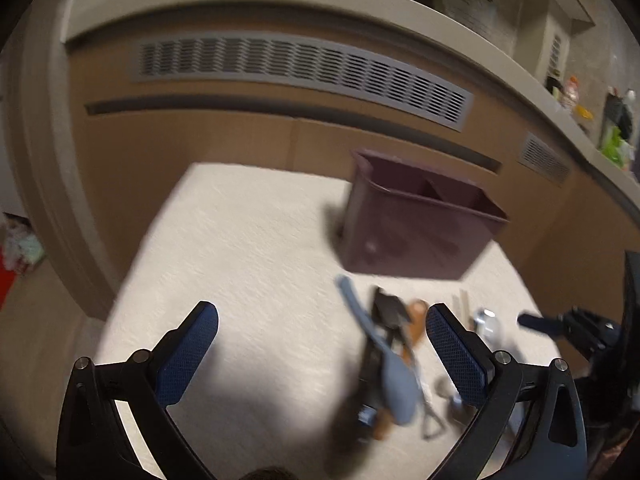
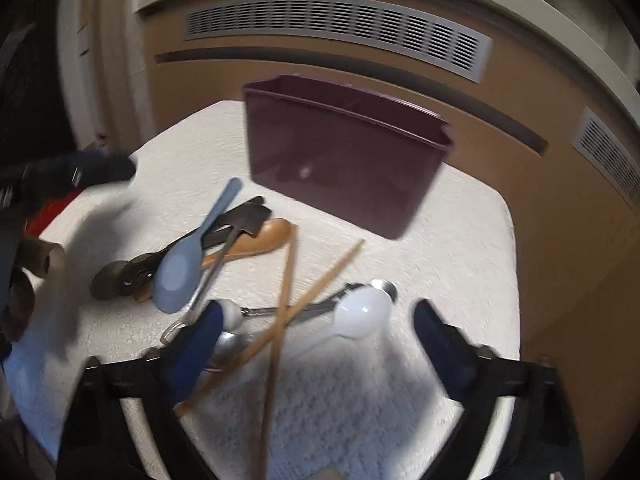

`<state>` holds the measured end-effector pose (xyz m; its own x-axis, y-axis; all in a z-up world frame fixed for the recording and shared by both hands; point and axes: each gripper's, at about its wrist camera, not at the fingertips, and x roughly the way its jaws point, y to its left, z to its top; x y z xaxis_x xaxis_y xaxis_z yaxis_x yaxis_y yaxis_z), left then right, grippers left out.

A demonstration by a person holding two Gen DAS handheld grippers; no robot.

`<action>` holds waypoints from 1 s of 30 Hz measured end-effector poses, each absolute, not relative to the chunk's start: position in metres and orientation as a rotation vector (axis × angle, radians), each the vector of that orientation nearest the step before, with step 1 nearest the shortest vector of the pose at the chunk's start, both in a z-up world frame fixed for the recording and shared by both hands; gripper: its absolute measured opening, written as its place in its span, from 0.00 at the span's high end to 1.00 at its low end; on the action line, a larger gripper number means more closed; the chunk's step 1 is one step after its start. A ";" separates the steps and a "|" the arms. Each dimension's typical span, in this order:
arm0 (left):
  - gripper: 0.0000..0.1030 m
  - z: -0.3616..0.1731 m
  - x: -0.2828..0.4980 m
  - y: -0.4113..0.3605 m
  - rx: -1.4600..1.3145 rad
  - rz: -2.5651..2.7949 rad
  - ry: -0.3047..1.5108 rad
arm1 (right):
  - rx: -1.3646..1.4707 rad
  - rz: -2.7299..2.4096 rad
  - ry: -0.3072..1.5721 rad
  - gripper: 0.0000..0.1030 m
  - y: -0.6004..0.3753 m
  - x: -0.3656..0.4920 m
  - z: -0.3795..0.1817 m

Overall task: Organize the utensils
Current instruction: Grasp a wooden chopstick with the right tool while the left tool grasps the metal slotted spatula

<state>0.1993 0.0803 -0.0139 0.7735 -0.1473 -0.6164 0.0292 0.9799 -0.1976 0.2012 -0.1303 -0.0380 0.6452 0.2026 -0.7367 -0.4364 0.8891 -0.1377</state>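
Observation:
A dark maroon utensil bin (image 2: 344, 160) stands on the white tablecloth (image 2: 460, 260); it also shows in the left wrist view (image 1: 412, 232), with dividers inside. A pile of utensils lies in front of it: a light blue spoon (image 2: 180, 264), a black spatula (image 2: 240, 220), a wooden spoon (image 2: 264, 236), two wooden chopsticks (image 2: 288, 292), a white spoon (image 2: 360, 316) and metal spoons (image 2: 232, 344). My right gripper (image 2: 316, 316) is open above the chopsticks and white spoon. My left gripper (image 1: 322, 320) is open and empty, left of the blue spoon (image 1: 388, 372).
A brown cabinet wall with grey vents (image 1: 300, 68) runs behind the table. The other gripper shows at the right edge of the left wrist view (image 1: 568, 324) and the left edge of the right wrist view (image 2: 80, 172). Bottles and clutter stand on a ledge (image 1: 592, 120).

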 end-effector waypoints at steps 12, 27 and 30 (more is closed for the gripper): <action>0.00 -0.033 0.199 0.082 -0.152 -0.094 0.761 | -0.236 0.412 0.950 0.89 -0.113 0.240 -0.070; 0.55 -0.029 0.246 -0.007 -0.075 -0.322 0.916 | 0.069 0.333 0.850 0.94 -0.196 0.216 -0.049; 0.55 -0.045 0.268 -0.015 -0.068 -0.287 1.023 | 0.089 0.334 0.829 0.94 -0.201 0.212 -0.049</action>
